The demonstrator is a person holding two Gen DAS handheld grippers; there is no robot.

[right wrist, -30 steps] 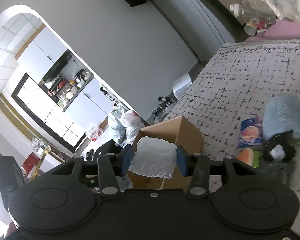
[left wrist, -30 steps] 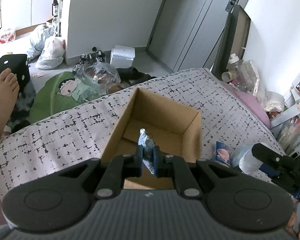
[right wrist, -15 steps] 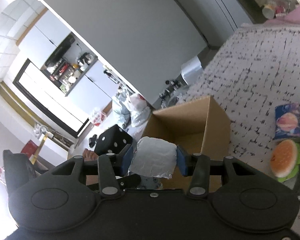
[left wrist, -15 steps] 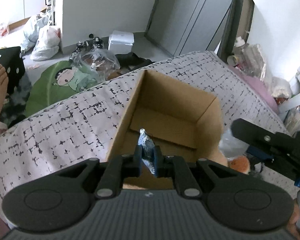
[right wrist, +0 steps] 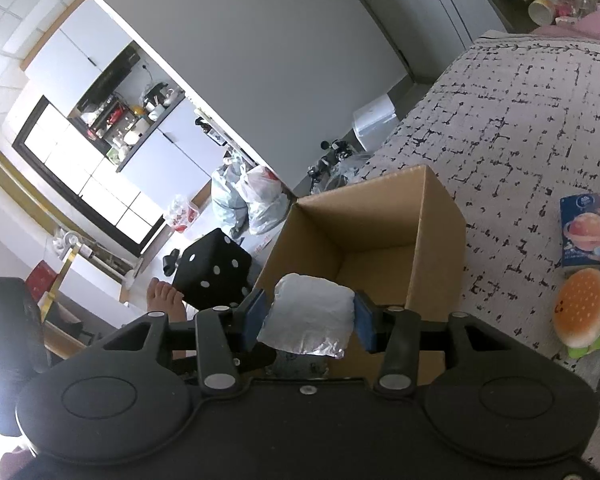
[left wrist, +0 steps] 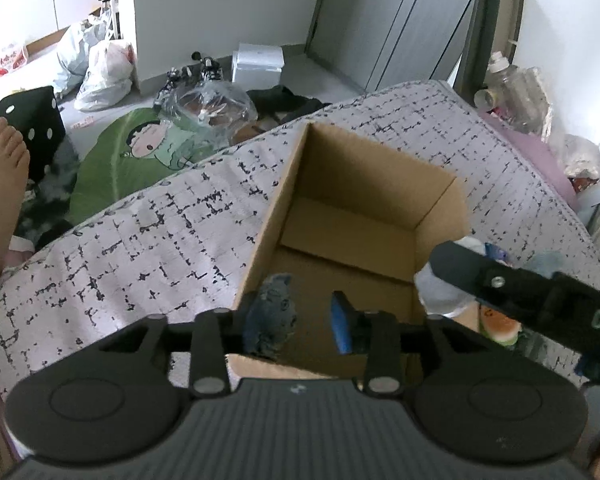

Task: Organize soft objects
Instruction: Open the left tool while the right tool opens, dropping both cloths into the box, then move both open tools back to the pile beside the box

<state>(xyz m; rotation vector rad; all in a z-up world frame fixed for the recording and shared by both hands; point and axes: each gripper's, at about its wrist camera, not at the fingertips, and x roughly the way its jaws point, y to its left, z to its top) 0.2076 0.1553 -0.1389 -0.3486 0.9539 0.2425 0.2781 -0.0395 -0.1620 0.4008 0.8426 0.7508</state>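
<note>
Over the patterned bed [left wrist: 148, 248], the left gripper [left wrist: 300, 320] is opening above the cardboard box [left wrist: 364, 208], a small blue-grey soft toy [left wrist: 274, 312] lying against one of its fingers. Beside it, the right gripper [right wrist: 310, 316] is opening around a silvery pillow [right wrist: 308, 316]. Plastic bags [left wrist: 100, 68] are cluttering the floor.

Left tool [left wrist: 296, 320]: jaws opening, tilted steeply downward, lower centre of frame. Right tool [right wrist: 310, 316]: jaws opening slightly, pads touching a pouch.
</note>
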